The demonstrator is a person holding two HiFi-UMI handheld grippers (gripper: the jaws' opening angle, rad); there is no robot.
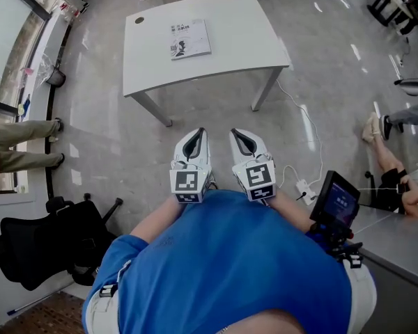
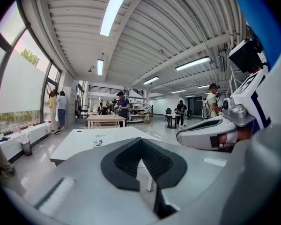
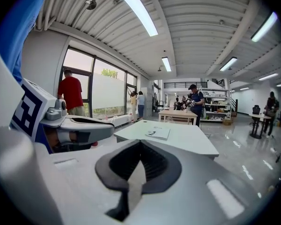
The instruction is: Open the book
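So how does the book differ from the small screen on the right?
The book is pale and lies flat, closed, on the white table; the screen is dark, lit blue, and stands tilted up. The book is ahead of the person, the screen close beside them. Both are rectangular.

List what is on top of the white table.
A closed book lies flat on the white table, and a small dark round spot sits near one corner. The tabletop under the book is covered.

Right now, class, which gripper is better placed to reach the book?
Left, slightly: the book lies straight ahead of the left gripper; the right gripper sits further aside. Both are distant.
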